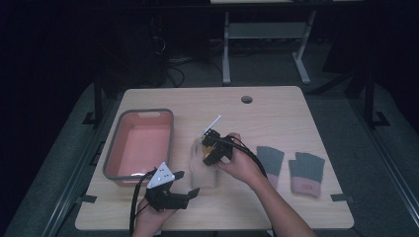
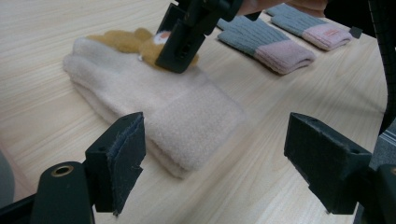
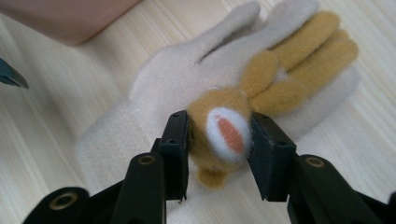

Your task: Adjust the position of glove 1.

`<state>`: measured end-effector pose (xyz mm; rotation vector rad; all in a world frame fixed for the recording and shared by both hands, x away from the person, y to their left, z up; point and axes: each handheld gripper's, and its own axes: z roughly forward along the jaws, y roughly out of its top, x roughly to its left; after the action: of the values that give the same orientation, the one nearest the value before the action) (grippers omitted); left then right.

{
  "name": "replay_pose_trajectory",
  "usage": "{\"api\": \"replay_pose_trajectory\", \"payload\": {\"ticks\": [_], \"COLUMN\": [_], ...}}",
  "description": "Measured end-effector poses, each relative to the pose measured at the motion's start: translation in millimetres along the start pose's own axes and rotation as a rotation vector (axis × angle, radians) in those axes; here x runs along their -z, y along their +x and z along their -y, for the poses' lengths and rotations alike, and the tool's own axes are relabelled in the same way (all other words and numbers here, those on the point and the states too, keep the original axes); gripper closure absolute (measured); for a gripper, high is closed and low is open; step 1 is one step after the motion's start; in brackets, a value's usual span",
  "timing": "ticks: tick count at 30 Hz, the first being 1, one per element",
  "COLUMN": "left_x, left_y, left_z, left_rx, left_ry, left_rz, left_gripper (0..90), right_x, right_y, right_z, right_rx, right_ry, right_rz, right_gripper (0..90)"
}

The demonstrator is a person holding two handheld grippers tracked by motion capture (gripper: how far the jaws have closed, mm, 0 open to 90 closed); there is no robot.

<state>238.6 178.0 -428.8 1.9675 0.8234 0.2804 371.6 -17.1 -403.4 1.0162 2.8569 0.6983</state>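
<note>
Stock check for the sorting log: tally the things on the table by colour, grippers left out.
Cream glove with a tan bunny: 1
Grey gloves with pink cuffs: 2
Pink basin with a grey rim: 1
Total: 4

Dim room. Pale wood table (image 1: 276, 106) under light, cable hole (image 1: 246, 99) at 12 o'clock. Grey floor (image 1: 267, 71), white desk frame (image 1: 226, 49) behind, cables (image 1: 175, 61) at 11 o'clock.
</note>
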Motion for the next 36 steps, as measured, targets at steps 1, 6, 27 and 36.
{"api": "replay_pose_trajectory", "payload": {"ticks": [1,6,27,36], "left_x": [0.2,-0.5,0.2,1.2], "left_y": [-0.4,-0.5,-0.4,-0.7], "left_z": [-0.2,-0.4,-0.5,-0.6], "left_rx": [-0.001,0.002,-0.003,-0.006], "left_ry": [0.003,0.002,0.002,0.004], "left_rz": [-0.001,0.0,-0.001,0.001], "left_gripper": [20.7,20.7,20.8,20.8], "right_x": [-0.4,-1.0,-13.4,-40.3], "right_y": [0.0,-0.5,15.5,22.6], "right_z": [0.7,3.5,-30.1,-38.0], "right_rx": [-0.002,0.0,0.121,0.178], "right_ry": [-0.002,-0.008,-0.033,0.017], "right_rz": [0.001,-0.008,0.038,0.131], "right_gripper": [58.9,54.3,41.8,34.4]}}
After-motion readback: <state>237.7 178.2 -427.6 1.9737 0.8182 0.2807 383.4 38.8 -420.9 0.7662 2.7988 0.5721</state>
